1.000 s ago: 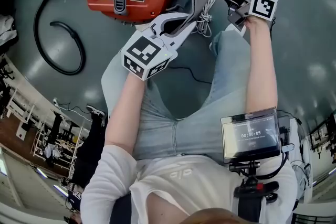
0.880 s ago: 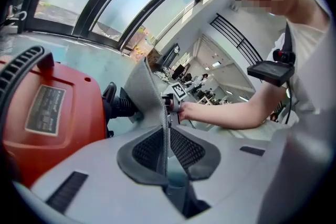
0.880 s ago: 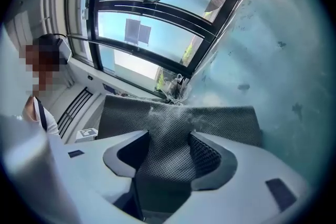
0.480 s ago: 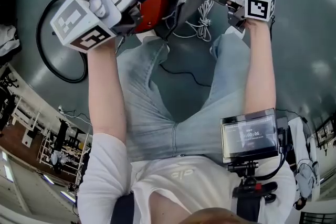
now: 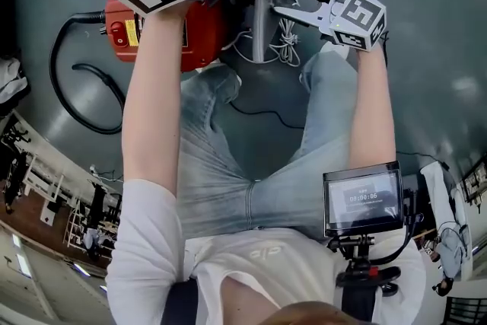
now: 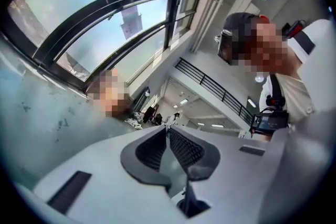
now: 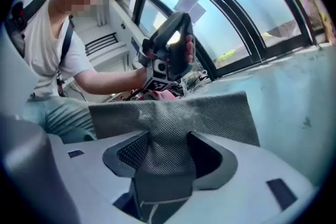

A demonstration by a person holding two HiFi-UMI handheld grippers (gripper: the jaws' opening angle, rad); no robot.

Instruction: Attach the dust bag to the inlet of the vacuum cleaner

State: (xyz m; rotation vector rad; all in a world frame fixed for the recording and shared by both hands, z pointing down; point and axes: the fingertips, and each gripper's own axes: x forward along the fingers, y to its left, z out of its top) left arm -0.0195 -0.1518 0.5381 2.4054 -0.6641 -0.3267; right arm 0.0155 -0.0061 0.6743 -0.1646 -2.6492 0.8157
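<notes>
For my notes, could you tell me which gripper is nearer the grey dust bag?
Right. The right gripper clamps the dust bag between its jaws; the left gripper is beside it, over the red vacuum cleaner.

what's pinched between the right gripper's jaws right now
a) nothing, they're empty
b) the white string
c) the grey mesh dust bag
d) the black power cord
C: in the right gripper view, the grey mesh dust bag runs down between the jaws of the right gripper, bunched up where the pads press on it.
</notes>
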